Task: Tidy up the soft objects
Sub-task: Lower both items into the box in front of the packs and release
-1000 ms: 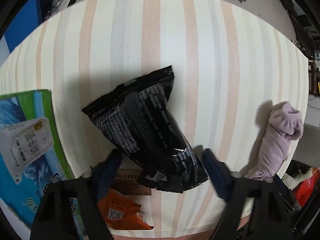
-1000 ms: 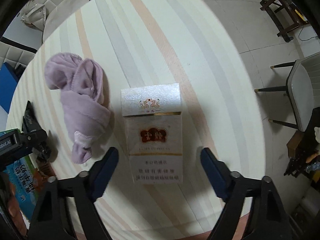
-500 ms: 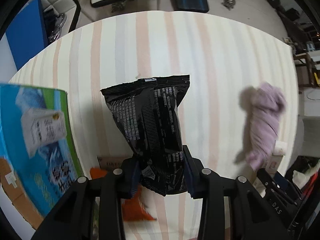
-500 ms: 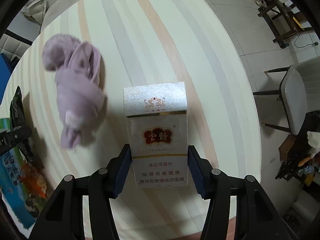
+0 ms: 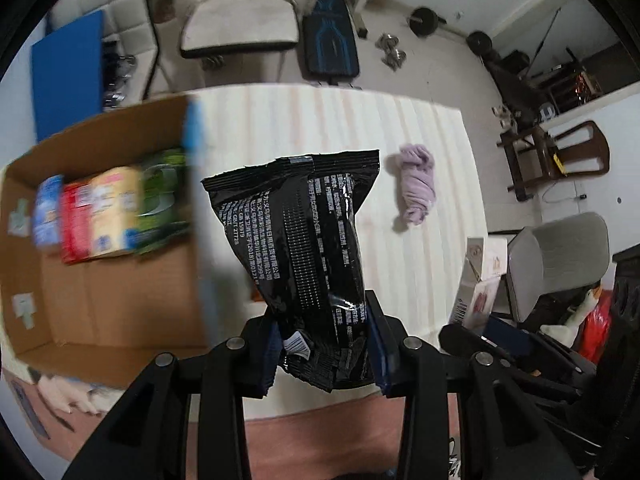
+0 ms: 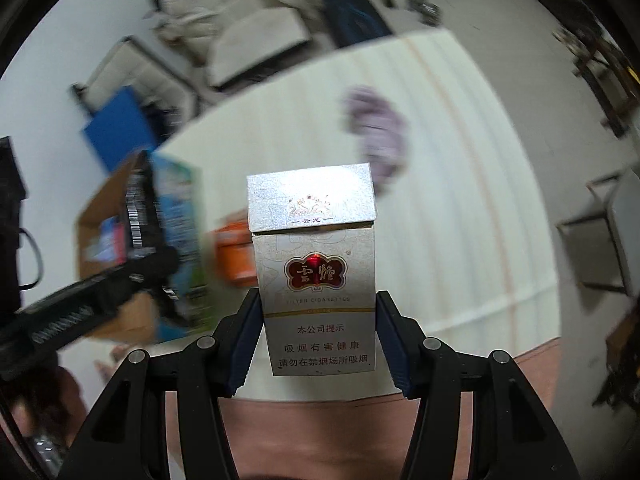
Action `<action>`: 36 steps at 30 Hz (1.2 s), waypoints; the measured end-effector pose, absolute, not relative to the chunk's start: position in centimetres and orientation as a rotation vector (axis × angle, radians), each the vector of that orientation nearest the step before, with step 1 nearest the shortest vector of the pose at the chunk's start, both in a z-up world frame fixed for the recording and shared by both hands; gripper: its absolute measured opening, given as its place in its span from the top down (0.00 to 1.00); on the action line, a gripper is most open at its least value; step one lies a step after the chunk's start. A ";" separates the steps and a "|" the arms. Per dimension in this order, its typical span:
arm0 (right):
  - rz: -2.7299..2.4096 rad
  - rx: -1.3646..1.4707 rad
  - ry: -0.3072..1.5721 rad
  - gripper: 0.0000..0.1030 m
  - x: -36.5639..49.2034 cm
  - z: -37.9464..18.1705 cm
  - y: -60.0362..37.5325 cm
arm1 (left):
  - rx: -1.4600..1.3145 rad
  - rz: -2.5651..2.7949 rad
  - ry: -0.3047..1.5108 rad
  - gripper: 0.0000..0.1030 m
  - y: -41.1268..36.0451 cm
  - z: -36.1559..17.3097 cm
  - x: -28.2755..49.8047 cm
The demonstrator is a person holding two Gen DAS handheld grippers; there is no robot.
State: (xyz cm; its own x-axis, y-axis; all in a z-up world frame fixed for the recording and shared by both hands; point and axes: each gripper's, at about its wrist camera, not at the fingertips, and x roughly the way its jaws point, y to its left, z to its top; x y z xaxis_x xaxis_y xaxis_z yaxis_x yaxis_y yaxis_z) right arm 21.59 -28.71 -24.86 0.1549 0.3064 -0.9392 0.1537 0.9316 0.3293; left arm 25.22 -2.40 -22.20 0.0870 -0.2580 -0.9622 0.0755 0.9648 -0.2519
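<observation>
The left wrist view is taken from above the near edge of the striped table [image 5: 420,128], looking forward along the left gripper [image 5: 325,346] and down across the tabletop, with the black packet [image 5: 304,248] filling the close foreground. The right wrist view is taken likewise along the right gripper [image 6: 318,338], with the cigarette pack [image 6: 316,268] held close before the lens. Shared by both views are the table, the purple cloth [image 5: 416,188] and the cardboard box [image 5: 100,272].

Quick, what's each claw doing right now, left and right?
Left claw: closed on the black snack bag, lifted off the table.
Right claw: closed on the cigarette pack, also held up.
</observation>
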 end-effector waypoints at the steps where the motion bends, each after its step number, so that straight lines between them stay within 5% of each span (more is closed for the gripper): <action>1: 0.144 0.387 1.410 0.44 21.7 -23.8 -27.4 | -0.153 -0.240 1.456 0.67 -1.1 -21.5 25.2; 8: 0.367 0.338 1.389 0.44 23.4 -19.7 -12.9 | -0.145 -0.070 1.437 0.67 11.6 -19.6 25.1; 17: 0.472 0.366 1.548 0.44 26.4 -26.7 3.7 | -0.215 0.092 1.642 0.67 24.6 -27.4 26.5; 34: 0.448 0.301 1.729 0.42 27.7 -36.0 12.3 | -0.184 0.108 1.884 0.60 26.8 -35.5 27.4; 36: 0.452 0.290 1.736 0.32 27.6 -36.3 12.5 | -0.179 0.118 1.879 0.53 26.8 -35.3 27.5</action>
State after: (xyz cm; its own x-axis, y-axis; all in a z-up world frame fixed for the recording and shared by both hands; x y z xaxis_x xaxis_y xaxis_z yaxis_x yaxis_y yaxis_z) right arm 27.58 12.54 -36.32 -0.2123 0.4309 -0.8771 -0.0512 0.8914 0.4503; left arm 27.46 26.77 -35.30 -0.3033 -0.0644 -0.9507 -0.1830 0.9831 -0.0083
